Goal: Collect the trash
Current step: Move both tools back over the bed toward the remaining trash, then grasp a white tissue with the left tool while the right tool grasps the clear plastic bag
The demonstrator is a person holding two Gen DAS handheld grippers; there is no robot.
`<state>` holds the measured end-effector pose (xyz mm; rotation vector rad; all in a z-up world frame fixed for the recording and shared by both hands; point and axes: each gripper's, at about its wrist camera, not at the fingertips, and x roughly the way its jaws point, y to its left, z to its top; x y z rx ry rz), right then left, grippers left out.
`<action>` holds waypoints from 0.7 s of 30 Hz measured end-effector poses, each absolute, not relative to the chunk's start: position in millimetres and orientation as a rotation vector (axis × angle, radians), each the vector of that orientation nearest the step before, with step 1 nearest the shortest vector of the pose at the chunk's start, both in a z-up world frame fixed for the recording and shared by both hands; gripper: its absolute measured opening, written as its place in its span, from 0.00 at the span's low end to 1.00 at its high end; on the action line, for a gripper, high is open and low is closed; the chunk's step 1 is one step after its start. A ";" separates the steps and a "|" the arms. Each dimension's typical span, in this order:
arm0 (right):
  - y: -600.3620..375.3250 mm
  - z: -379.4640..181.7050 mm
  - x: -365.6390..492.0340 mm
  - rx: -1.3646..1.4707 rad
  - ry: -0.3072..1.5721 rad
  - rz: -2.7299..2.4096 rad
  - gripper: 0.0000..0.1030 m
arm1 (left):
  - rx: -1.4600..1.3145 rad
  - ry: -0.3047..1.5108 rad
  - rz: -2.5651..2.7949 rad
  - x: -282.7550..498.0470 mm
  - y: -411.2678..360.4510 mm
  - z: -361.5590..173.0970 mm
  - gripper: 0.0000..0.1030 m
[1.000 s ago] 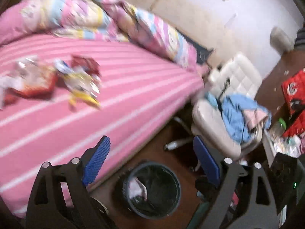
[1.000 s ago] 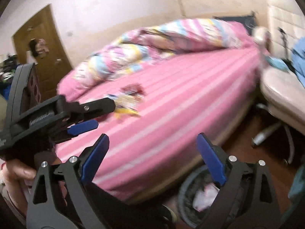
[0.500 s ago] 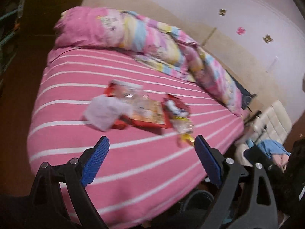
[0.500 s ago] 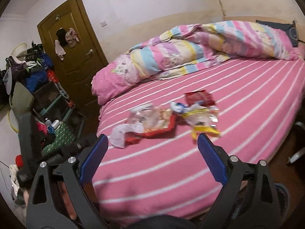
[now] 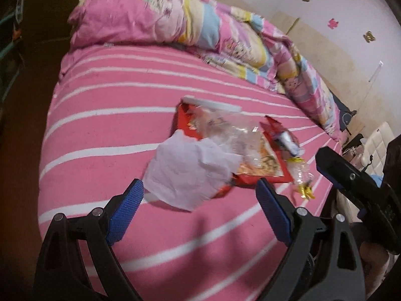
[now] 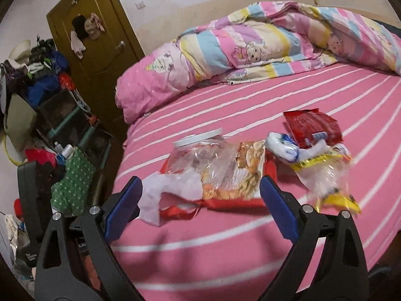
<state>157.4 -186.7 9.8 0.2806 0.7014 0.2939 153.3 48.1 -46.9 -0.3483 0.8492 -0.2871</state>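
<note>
The step in hand is judged to be the approach to the rubbish: nothing is yet picked up, and both claws are held over the pink striped bed sheet (image 5: 105, 130) with the litter in front of them. The left gripper (image 5: 198, 208) is seen spread wide and empty, its blue ribbed pads (image 5: 125, 209) standing to each side of a crumpled white tissue (image 5: 190, 173), which lies just beyond them at 12 o'clock. The right gripper (image 6: 200, 203) is also spread and holds nothing; between its fingers, a little further on, a flat red snack bag (image 6: 233, 175) with a printed picture is found, and a clear crinkled plastic bag (image 6: 200, 158) lies partly on top of it. At about 2 o'clock in the right view a red foil wrapper (image 6: 310, 128) and a yellow-edged transparent wrapper (image 6: 325, 175) are heaped together. A rolled cartoon-print quilt (image 6: 225, 50), soft and thick, is seen at the far side of the bed. For the next move, it is thought that one claw must be lowered onto a thin edge; the tissue is limp and light, and the films are slippery, so a firm closing on a raised fold would be needed.
</note>
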 end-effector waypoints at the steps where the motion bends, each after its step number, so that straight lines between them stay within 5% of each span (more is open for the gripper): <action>1: -185.7 7.0 162.7 0.280 0.704 0.292 0.91 | -0.356 0.859 -0.289 159.4 49.2 -50.2 0.85; 16: -150.7 -21.8 236.1 0.179 0.763 0.287 0.91 | -0.331 0.919 -0.296 194.1 39.4 -66.0 0.84; 21: -146.8 -31.4 251.3 0.200 0.806 0.289 0.91 | -0.364 0.953 -0.297 194.9 48.6 -75.2 0.62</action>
